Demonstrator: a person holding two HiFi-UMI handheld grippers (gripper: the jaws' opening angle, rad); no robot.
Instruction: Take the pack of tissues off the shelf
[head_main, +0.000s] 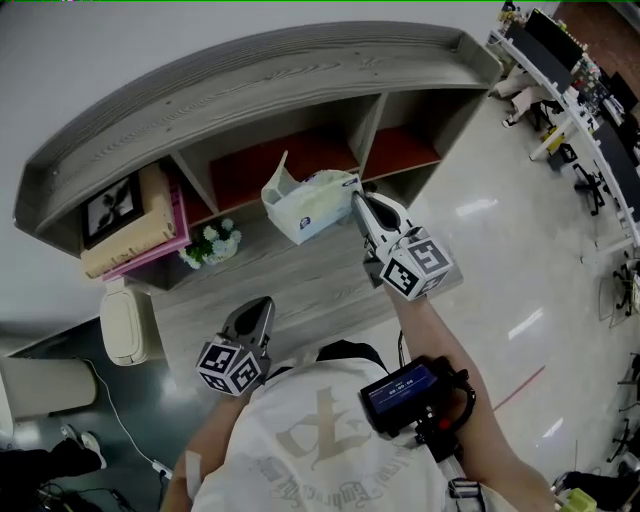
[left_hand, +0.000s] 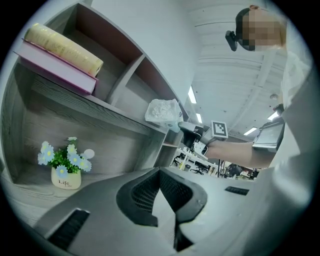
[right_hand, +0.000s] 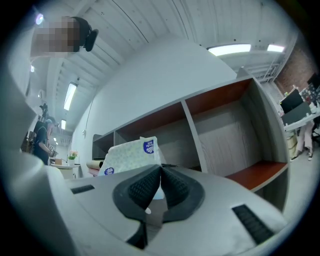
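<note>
Your right claw (head_main: 354, 192) is pressed together on the near end of the pack (head_main: 305, 205), pinching a thin edge of its wrapper. The pack is tilted at the front of the shelf's (head_main: 280, 60) middle bay. The upright divider (head_main: 368, 125) is just beside the pack on its right. To the left, the flowers (head_main: 212, 243) stand apart from the pack, and the books (head_main: 140, 225) lie stacked in the end bay beyond them. Toward you there is bare grey board, then open floor (head_main: 480, 260) off to the right.

The left claw view separates levels that the head view flattens. The books (left_hand: 60, 60) lie on an upper board and the flowers (left_hand: 65, 167) stand one level below. The pack (left_hand: 162, 110) is at that upper board's front edge, with the right claw (left_hand: 186, 127) on its outer side. No view shows whether the pack's underside touches the board.

The right claw view alone shows the grip. The jaws (right_hand: 160, 169) meet with a sliver of wrapper between them. The rest of the pack (right_hand: 131, 154) rises just behind and to their left. The right bay's red floor (right_hand: 255, 175) lies off to the right.

Your left claw (head_main: 262, 303) is closed on itself, low in front of your body and well apart from the pack.
</note>
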